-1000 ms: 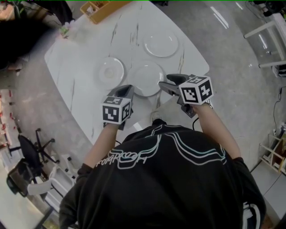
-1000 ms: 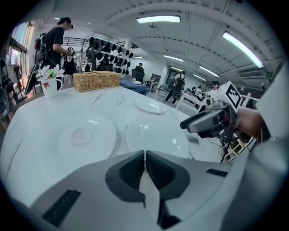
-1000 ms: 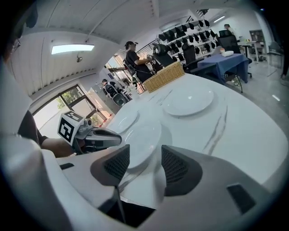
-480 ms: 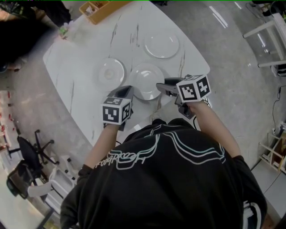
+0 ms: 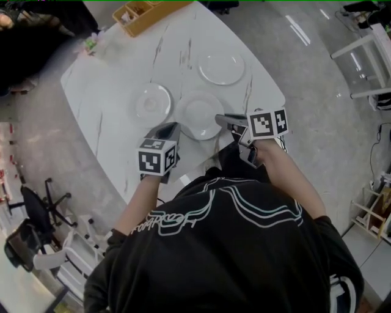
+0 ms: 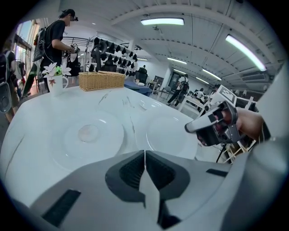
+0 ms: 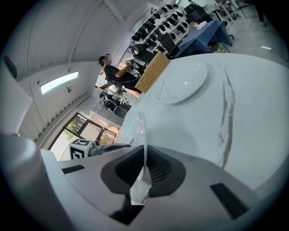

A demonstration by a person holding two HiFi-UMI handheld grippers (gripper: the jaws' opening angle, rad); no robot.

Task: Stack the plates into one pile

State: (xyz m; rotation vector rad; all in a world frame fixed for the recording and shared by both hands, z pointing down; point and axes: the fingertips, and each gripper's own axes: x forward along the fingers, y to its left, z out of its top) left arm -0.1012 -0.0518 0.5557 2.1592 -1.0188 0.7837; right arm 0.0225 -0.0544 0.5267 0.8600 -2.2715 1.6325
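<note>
Three white plates lie on the white marble table [image 5: 110, 92]: a left plate [image 5: 151, 101], a middle plate [image 5: 199, 114] and a far plate [image 5: 221, 68]. My right gripper [image 5: 221, 118] is at the middle plate's near right edge. Its jaws have just been closing, and in the right gripper view the plate's rim [image 7: 140, 124] shows edge-on, pinched between them. The left gripper [image 5: 170, 127] hovers at the near edge between the left and middle plates. Its jaws [image 6: 144, 155] are shut with nothing in them. The left plate [image 6: 90, 135] and the middle plate [image 6: 169, 135] lie just beyond them.
A wicker basket [image 5: 137, 13] stands at the table's far edge, with a small flower vase [image 6: 56, 81] near the far left corner. The person's torso is close against the near edge. People and racks stand in the background beyond the table.
The right gripper has rolled and its jaws have closed on the middle plate's rim. The left gripper has stayed where it was.
</note>
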